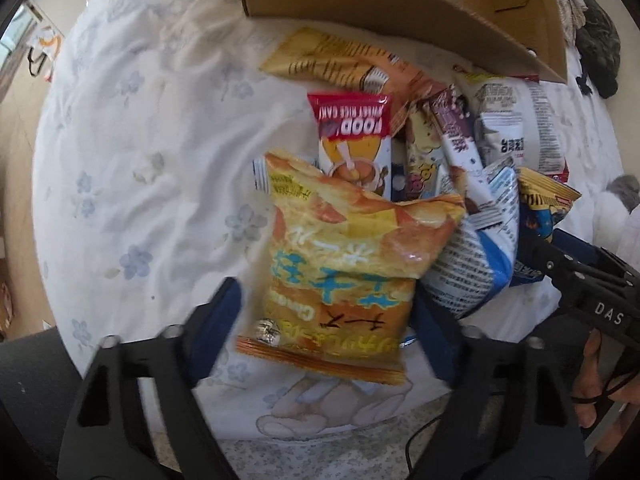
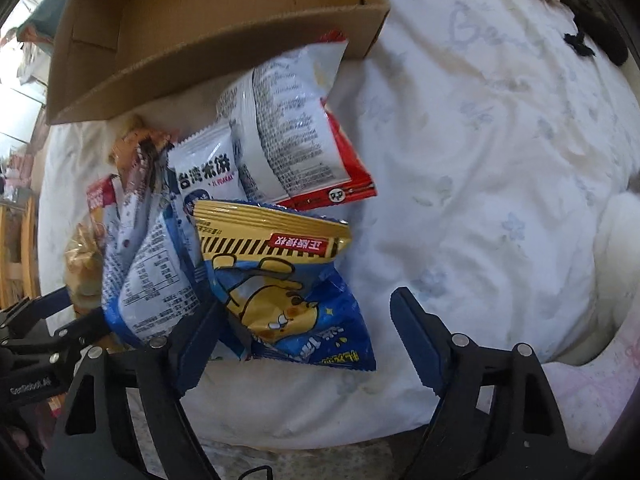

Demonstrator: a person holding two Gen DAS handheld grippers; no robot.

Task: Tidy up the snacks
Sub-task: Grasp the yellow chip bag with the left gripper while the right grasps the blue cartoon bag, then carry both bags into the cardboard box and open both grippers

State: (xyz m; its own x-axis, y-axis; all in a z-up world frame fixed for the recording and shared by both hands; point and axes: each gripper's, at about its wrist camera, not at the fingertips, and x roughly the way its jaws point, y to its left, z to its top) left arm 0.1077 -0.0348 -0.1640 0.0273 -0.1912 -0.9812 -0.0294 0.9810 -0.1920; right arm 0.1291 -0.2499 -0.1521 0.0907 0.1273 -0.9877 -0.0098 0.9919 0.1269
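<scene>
Snack packets: about ten, heaped together on the bed (image 2: 480, 160); overlap prevents an exact count. One orange chip bag (image 1: 344, 264) lies nearest the left tool (image 1: 324, 344), between its wide-spread fingers, apparently not clamped. One blue-and-yellow bear bag (image 2: 288, 292) lies between the fingers of the right tool (image 2: 304, 340), also spread wide, gripping nothing. One cardboard box (image 2: 192, 40), open, at the far side, touching the heap. Bedding: white sheet, pale blue flowers, rumpled.
</scene>
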